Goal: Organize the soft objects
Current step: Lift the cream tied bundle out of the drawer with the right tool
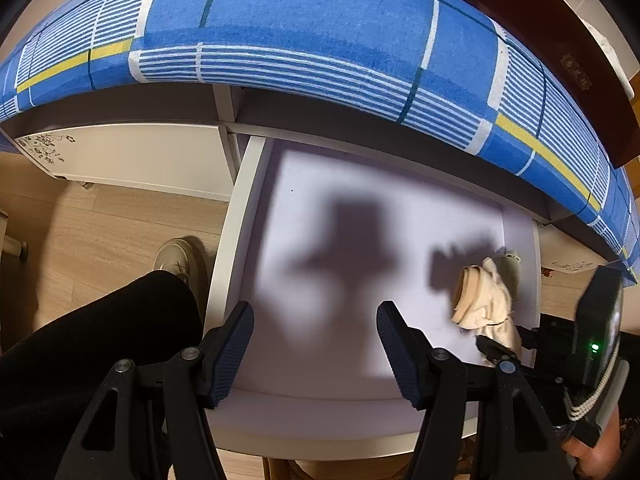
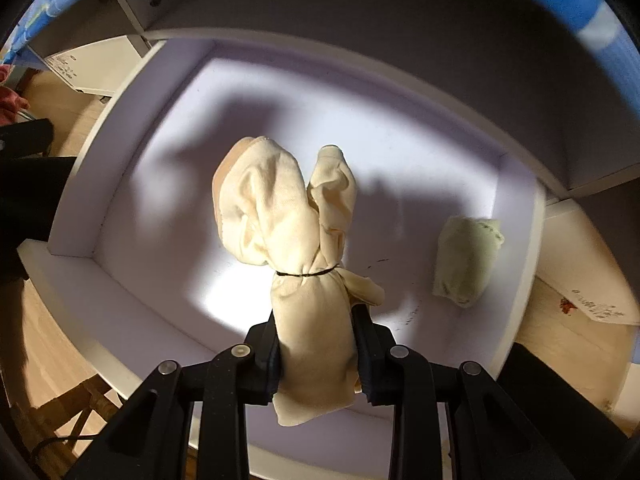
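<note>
I hold right gripper (image 2: 316, 360) clamped on cream sock bundle (image 2: 296, 240); bundle long axis runs along fingers, free end hanging above open drawer (image 2: 120, 292) floor. Pale green sock roll (image 2: 466, 260) lies in drawer's right part, right of bundle, apart. Left gripper (image 1: 316, 344) half apart, empty, over drawer's front edge. Right hand nearer both.

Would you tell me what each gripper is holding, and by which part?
The right gripper clamps the cream cloth bundle by its narrow end below the black band; the left gripper holds nothing.
</note>
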{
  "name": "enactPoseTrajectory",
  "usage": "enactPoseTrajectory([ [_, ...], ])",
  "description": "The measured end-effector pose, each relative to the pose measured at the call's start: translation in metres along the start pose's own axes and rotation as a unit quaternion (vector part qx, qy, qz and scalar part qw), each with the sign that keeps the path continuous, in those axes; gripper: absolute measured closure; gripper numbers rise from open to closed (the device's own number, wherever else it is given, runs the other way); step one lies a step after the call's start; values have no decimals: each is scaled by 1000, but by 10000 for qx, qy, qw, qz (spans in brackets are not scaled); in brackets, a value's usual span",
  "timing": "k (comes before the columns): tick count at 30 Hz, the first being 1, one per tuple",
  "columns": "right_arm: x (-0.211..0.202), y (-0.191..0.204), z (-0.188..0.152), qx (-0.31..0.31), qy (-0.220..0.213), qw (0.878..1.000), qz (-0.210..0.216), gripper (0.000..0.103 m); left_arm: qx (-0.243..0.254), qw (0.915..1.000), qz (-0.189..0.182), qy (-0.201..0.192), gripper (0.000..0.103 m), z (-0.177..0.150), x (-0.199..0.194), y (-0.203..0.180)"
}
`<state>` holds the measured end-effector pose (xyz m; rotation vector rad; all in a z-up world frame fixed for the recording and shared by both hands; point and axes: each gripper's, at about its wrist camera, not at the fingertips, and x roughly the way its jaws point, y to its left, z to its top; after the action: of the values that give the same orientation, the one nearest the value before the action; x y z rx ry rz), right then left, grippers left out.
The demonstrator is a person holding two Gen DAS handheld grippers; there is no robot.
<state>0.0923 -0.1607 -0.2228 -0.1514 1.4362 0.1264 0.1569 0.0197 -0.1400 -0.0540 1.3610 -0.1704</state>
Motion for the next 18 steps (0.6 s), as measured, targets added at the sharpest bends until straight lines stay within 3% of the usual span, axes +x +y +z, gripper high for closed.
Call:
enactPoseTrajectory([
  [18, -77, 6, -12, 13, -527, 9986, 13, 72, 10, 10000, -38, 11, 38, -1, -1, -2],
])
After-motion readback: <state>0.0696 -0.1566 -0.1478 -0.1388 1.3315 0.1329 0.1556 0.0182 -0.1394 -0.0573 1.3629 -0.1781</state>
